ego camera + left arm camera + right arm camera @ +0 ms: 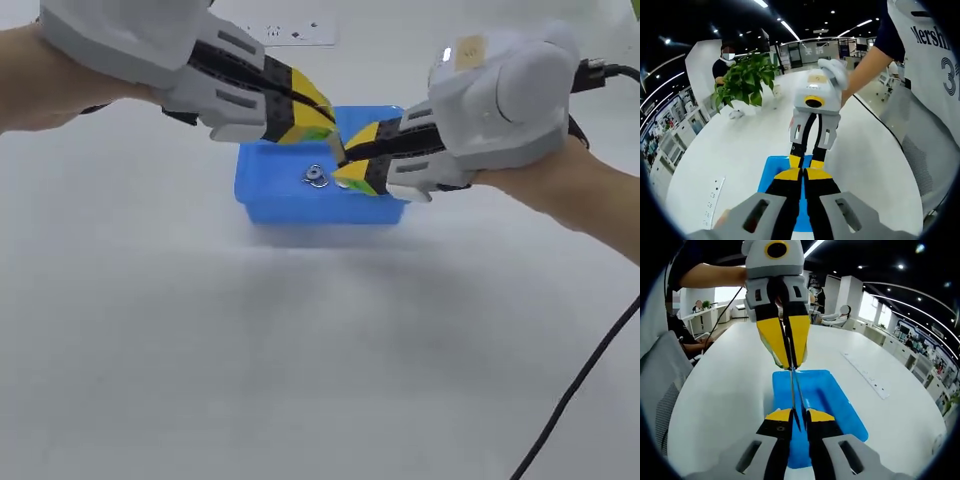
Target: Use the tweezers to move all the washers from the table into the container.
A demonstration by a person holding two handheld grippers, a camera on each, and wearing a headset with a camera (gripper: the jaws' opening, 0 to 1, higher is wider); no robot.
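Pinched narrow on tweezers (pixel 794 395) in the right gripper (pixel 799 416), long axis straight ahead, far end meeting the left gripper (pixel 789 360). Closed too, hard to tell whether gripping. Just below the tips, mid-frame in head view: one container (pixel 262 190), one sure washer (pixel 316 176) inside, maybe a second beside it.

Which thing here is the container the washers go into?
Look at the big white table. Where the left claw and right claw meet sits the container, a rectangular tray with washers inside. It is the one bright blue thing on the white surface.
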